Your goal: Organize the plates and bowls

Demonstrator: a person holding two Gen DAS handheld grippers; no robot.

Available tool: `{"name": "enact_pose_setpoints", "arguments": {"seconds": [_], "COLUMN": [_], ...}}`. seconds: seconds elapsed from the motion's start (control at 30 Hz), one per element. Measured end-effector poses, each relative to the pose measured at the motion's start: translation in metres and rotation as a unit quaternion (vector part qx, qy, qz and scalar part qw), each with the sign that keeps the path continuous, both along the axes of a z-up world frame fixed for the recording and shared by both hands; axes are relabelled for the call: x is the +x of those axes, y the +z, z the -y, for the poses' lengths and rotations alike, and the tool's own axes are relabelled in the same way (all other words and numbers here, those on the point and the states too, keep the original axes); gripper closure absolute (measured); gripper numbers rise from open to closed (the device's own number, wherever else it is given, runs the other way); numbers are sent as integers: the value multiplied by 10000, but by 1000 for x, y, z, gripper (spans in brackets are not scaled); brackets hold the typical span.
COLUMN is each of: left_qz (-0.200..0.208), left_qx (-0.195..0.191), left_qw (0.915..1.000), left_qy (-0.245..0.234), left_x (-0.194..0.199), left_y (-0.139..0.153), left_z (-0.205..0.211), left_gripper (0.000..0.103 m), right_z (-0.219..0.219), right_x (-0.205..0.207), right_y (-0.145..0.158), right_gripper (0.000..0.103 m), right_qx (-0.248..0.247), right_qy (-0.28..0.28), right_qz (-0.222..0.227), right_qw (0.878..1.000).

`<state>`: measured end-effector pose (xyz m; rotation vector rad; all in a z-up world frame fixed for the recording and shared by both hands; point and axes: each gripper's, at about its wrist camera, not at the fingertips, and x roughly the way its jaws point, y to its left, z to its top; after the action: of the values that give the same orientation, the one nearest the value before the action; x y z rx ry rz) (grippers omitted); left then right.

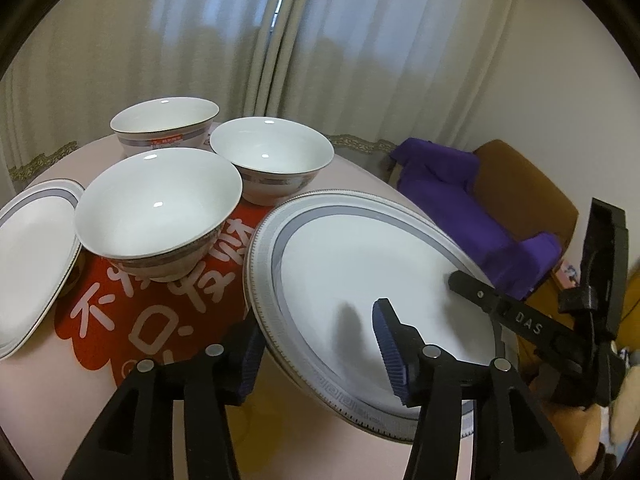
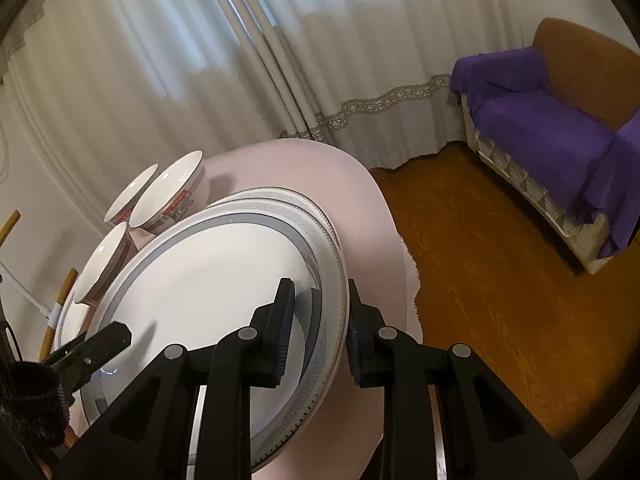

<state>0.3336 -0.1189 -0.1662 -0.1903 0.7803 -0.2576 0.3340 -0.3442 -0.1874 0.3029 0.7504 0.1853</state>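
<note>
A large round white plate with a grey patterned rim [image 1: 360, 276] is held tilted above the table. My left gripper [image 1: 316, 344] straddles its near-left rim, one finger under and one over, jaws wide. My right gripper [image 2: 320, 332] straddles the same plate [image 2: 208, 280] at its right rim; a second like plate [image 2: 280, 196] lies just beneath it. Whether either pair of pads presses the rim I cannot tell. Three white bowls [image 1: 160, 212] [image 1: 272, 156] [image 1: 164, 124] stand upright on the table behind. A white rectangular plate [image 1: 32, 248] lies at the left.
The round table has a pink cloth [image 2: 360, 200] and a red mat with white characters [image 1: 140, 312]. Curtains hang behind. A brown armchair with a purple throw [image 2: 552, 128] stands on the wooden floor [image 2: 480, 260] to the right.
</note>
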Motion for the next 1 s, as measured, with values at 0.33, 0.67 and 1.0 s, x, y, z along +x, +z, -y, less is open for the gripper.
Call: {"name": "enact_pose_setpoints", "arguments": {"seconds": [0.33, 0.67, 1.0], "left_qz": [8, -82, -10], "left_qx": [110, 133, 218], "left_qw": [9999, 9998, 9996], "left_qy": [31, 80, 171], "left_x": [-8, -8, -23], "left_y": [1, -1, 7], "left_z": [5, 4, -5], "left_gripper": [43, 42, 42], "right_z": [4, 1, -6], "right_x": [0, 1, -9], "right_y": [-3, -4, 2], "right_gripper": [81, 82, 77], "right_qx": [202, 144, -61], "right_qy": [41, -2, -168], "right_qz": [32, 25, -96], "right_qw": [9998, 9999, 9998]}}
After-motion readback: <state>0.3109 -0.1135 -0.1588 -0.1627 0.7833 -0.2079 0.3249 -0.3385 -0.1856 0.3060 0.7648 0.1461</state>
